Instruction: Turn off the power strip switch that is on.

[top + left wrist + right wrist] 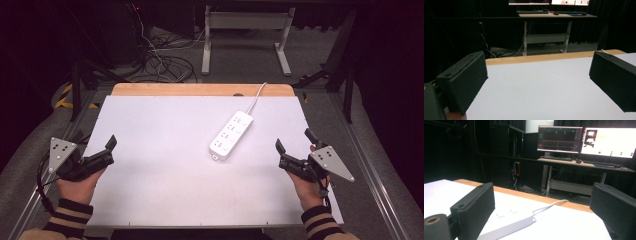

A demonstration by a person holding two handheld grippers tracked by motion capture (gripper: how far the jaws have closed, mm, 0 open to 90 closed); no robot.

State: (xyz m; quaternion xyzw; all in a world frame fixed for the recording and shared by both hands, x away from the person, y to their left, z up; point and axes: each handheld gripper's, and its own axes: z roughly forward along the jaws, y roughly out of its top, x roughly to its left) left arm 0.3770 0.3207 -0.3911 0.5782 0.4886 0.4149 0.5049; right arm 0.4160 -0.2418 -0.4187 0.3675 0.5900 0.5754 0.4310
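Observation:
A white power strip (230, 135) lies at an angle on the white table top (165, 165), right of the middle, and its white cable (256, 96) runs off over the far wooden edge. My left gripper (102, 146) is held at the table's left edge, open, with nothing between its jaws. My right gripper (294, 143) is held at the right edge, also open and empty, a little to the right of the strip. In the right gripper view the power strip (509, 223) lies ahead between the wide-apart jaws. The left gripper view shows bare white table (536, 87) between its jaws.
A bare wooden strip (200, 89) lines the table's far edge. Beyond it stand a desk frame (247, 35), floor cables (160, 62) and monitors (607, 141). Metal rails (372, 170) run along the table's sides.

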